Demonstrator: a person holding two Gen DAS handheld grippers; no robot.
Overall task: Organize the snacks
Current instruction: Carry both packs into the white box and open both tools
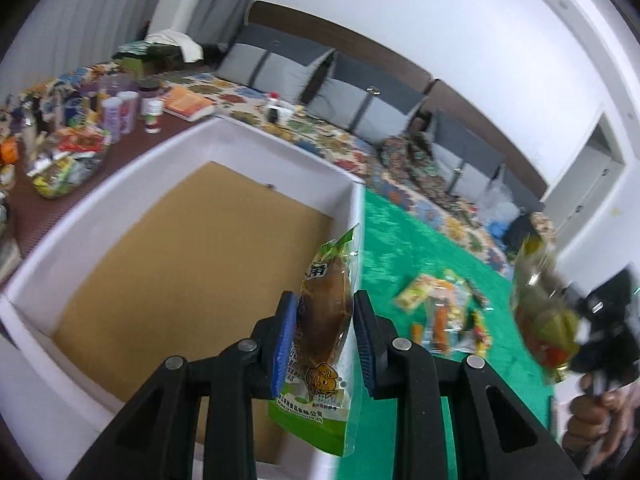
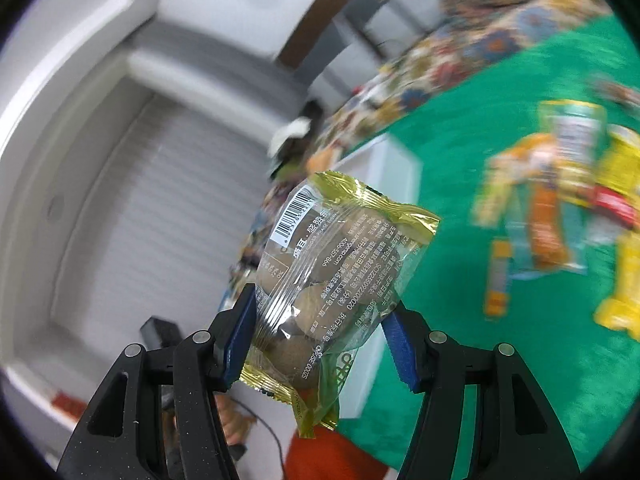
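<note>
The left tool (image 1: 325, 344) is clamped on a green snack packet (image 1: 325, 332), held upright over the near right corner of the white box (image 1: 100, 200). The right tool (image 2: 320, 336) grips a gold-edged clear packet (image 2: 340, 276), raised and tilted above the green surface (image 2: 460, 360), where loose snacks (image 2: 560, 208) lie.

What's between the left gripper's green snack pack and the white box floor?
Nothing visible. The left gripper holds the green snack pack at the right wall of the white box, and the brown floor beside it shows bare. The part of the floor behind the fingers is hidden.
</note>
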